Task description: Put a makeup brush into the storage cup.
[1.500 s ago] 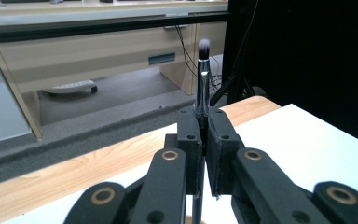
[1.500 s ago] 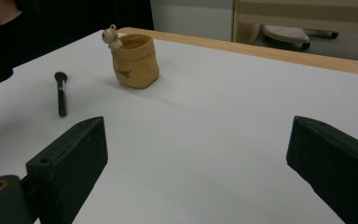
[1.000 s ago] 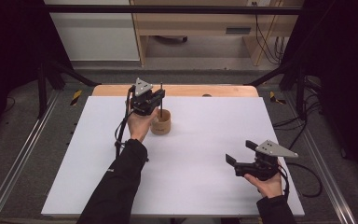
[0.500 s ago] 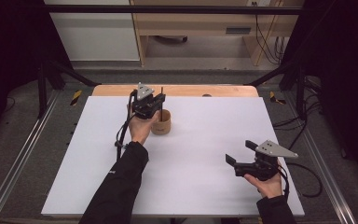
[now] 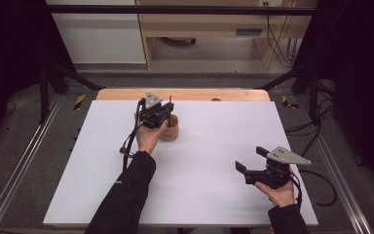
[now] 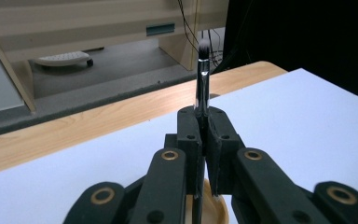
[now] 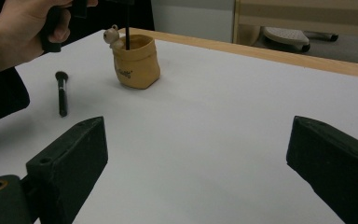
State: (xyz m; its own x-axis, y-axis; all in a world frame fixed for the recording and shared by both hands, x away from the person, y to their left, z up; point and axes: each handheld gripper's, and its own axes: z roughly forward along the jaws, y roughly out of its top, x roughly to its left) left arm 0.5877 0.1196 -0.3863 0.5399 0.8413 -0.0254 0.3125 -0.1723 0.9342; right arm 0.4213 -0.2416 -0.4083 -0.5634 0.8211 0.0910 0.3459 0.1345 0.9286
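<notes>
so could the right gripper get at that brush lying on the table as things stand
Probably yes. The right gripper has its jaws open and nothing in them, and bare white table lies between it and the loose brush. The left hand, busy holding another brush over the tan pot, hovers close by and might crowd the approach.

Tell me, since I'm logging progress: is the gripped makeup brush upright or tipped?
Upright: the left gripper holds the makeup brush vertically, bristles up, over the holder.
</notes>
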